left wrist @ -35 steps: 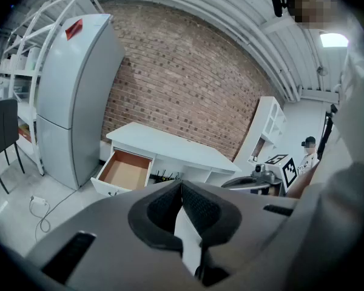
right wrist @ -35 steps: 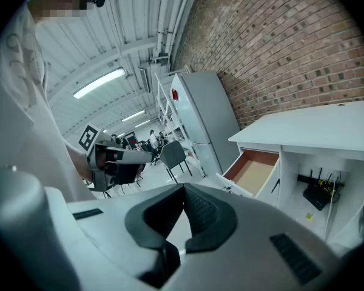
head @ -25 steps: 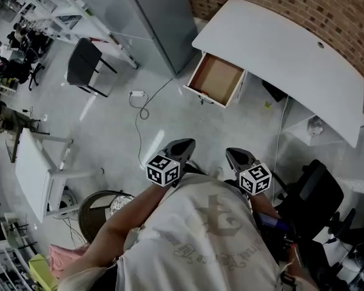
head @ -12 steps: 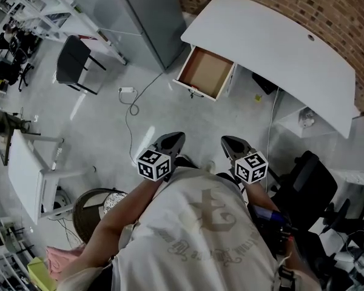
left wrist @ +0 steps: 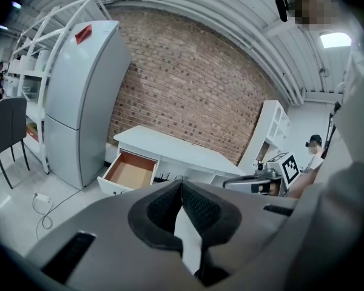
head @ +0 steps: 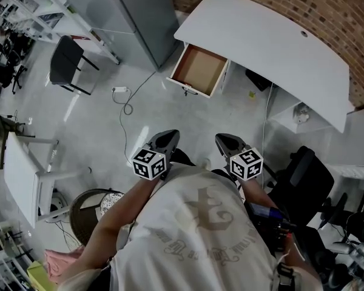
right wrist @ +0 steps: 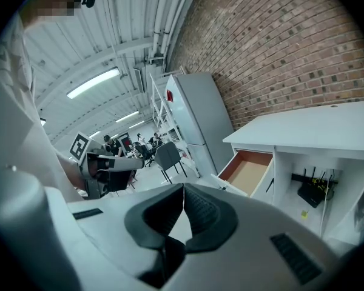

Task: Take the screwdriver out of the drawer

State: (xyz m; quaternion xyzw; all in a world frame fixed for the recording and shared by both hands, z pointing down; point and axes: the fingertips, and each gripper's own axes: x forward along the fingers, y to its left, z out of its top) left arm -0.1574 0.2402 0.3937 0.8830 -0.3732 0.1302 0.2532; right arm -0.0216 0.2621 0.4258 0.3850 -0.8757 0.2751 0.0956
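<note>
While both grippers are held side by side just in front of the person's shirt (head: 200, 235), neither carries anything. Left gripper (head: 165, 139): jaws clenched, pads meeting tip to tip, nothing between them; the left cube (head: 149, 162) sits behind the jaws, next to the forearm. Right gripper (head: 225, 143): jaws likewise closed on themselves and empty; the right cube (head: 246, 164) sits behind them in the same way. Both grippers point forward and slightly down toward the desk and are well apart from it. Below and ahead lies bare grey floor (head: 109, 132). A black office chair (head: 300, 177) stands near the person's right side. Further out, a white cable (head: 128, 105) curls on the floor between the person and the fridge (head: 139, 11). Beyond that, the drawer (head: 197, 70) stands pulled out at the left end of the white desk (head: 273, 41), as the head view shows it, with its brown bottom exposed. The screwdriver cannot be made out in the drawer from any view at this range. A black device (right wrist: 312, 190) with cables hangs in the open bay under the desk, to the right of the drawer. The desk backs onto a brick wall (head: 333, 11), and the fridge stands at its left.
</note>
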